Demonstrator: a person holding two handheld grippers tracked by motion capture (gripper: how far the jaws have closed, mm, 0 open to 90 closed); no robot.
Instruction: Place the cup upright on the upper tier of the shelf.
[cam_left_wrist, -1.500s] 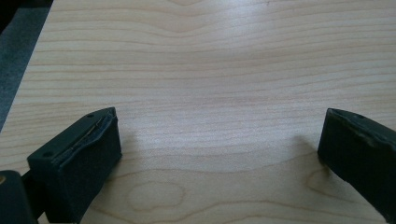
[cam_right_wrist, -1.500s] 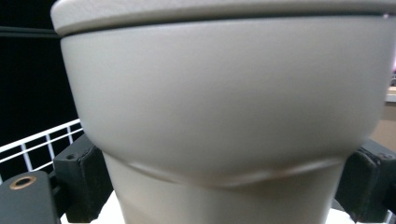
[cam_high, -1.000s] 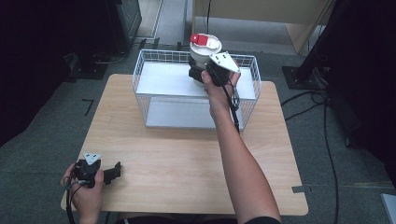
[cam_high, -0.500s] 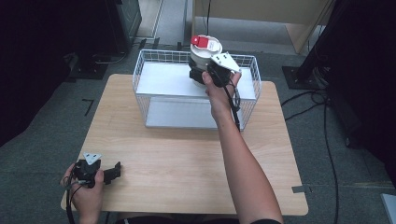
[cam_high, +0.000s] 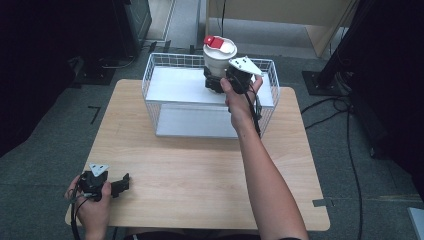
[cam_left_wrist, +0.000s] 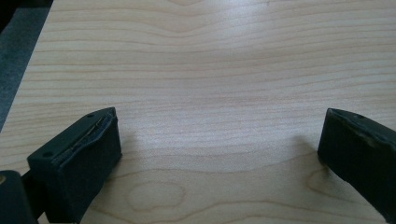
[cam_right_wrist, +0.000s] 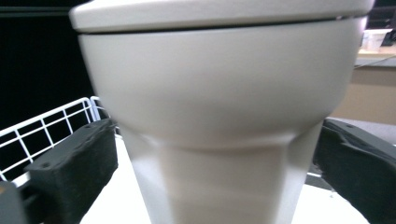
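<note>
One of each kind on and above the one light wooden table (cam_high: 200, 170), apart from two grippers.

One white wire basket (cam_high: 155, 82) is counted at the far edge of the table, with one flat white shelf board (cam_high: 180, 86) seen inside it and one more white board (cam_high: 195, 121) below that. One white plastic cup with a red-tabbed lid (cam_high: 218, 54) is counted above the basket. Two black two-jaw grippers are counted: the right gripper (cam_high: 214, 82) at the cup, the left gripper (cam_high: 121, 183) at the table's near left corner.
</note>
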